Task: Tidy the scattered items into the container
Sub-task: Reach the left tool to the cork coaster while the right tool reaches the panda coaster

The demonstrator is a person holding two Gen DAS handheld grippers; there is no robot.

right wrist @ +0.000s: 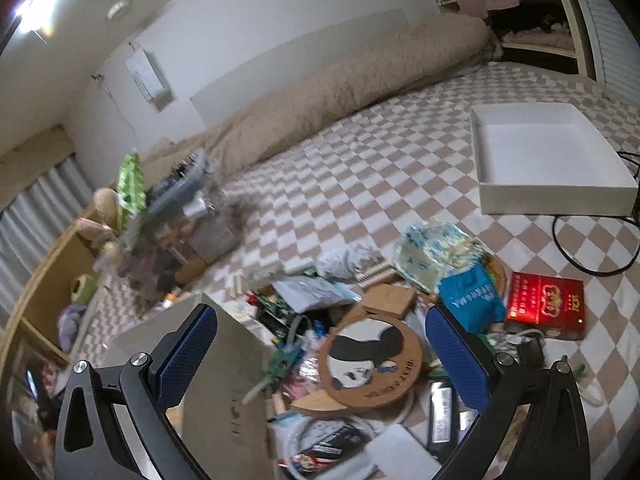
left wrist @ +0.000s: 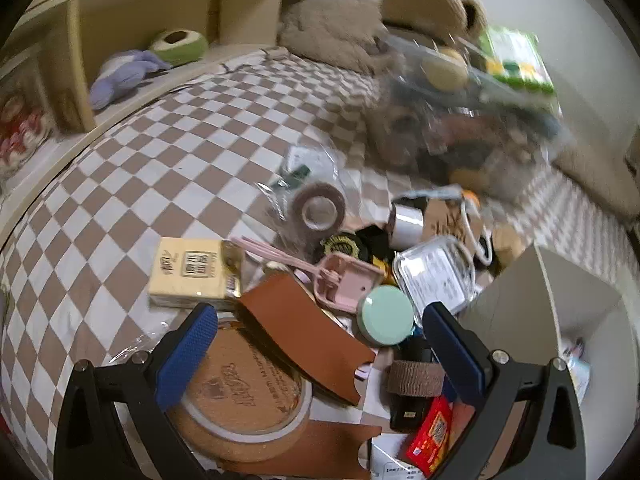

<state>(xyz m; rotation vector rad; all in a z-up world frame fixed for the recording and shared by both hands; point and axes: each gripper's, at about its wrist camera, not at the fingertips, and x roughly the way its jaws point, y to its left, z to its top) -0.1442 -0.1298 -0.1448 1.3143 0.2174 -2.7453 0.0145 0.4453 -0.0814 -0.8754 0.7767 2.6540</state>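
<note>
Both tools, left point(left wrist: 316, 344) and right point(right wrist: 320, 356), gape wide and empty over the clutter point(right wrist: 340, 320); the white box point(right wrist: 560, 196) holds nothing, so tidying looks unstarted.

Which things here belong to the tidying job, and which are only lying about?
Job:
white box
red packet
panda coaster
mint round tin
tape roll

Lying about:
avocado toy on shelf
beige blanket

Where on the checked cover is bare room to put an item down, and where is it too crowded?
Free: the checked cover between the beige bolster and the white box, and the stretch left of the yellow tissue pack. The white box is empty. Crowded: the pile around the panda coaster and red box.
</note>
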